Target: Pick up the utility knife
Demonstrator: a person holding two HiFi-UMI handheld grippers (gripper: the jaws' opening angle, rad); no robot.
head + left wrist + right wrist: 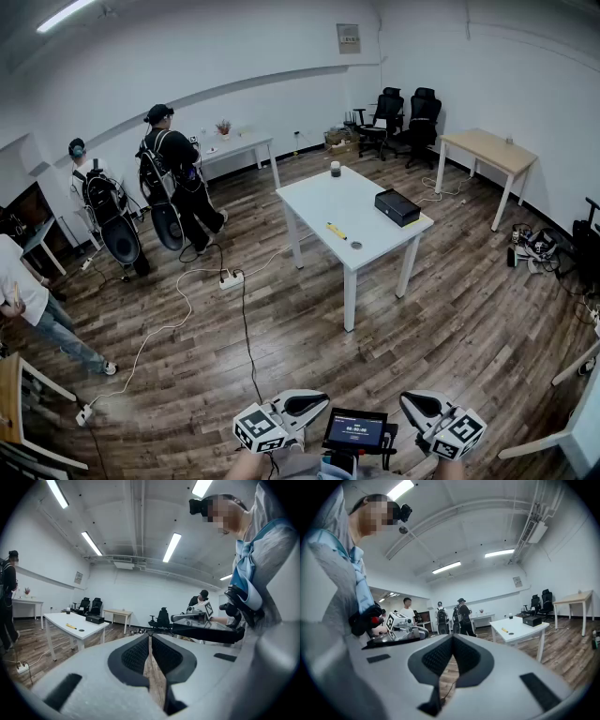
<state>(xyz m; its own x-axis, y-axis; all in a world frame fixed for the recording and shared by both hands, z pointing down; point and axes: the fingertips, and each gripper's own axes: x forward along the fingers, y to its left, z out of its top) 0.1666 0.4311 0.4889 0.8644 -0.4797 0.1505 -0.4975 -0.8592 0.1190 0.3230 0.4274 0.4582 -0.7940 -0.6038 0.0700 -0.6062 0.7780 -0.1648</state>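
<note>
The yellow utility knife (336,231) lies on the white table (319,202) in the middle of the room, beside a small dark disc (355,246). Both grippers are far from it, at the bottom of the head view, held close to the person's body. My left gripper (314,401) is shut with nothing between its pads. My right gripper (412,403) is shut and empty too. In the left gripper view the knife (71,626) shows small at the far left, beyond the gripper (150,636). The right gripper view has the knife (504,630) far off to the right of the gripper (452,638).
A black box (397,207) and a dark cup (335,169) also stand on the table. A power strip (230,278) and cables lie on the wood floor. Three people stand at the left; the nearest is (173,178). Office chairs (403,117) and a wooden table (487,150) are at the back right.
</note>
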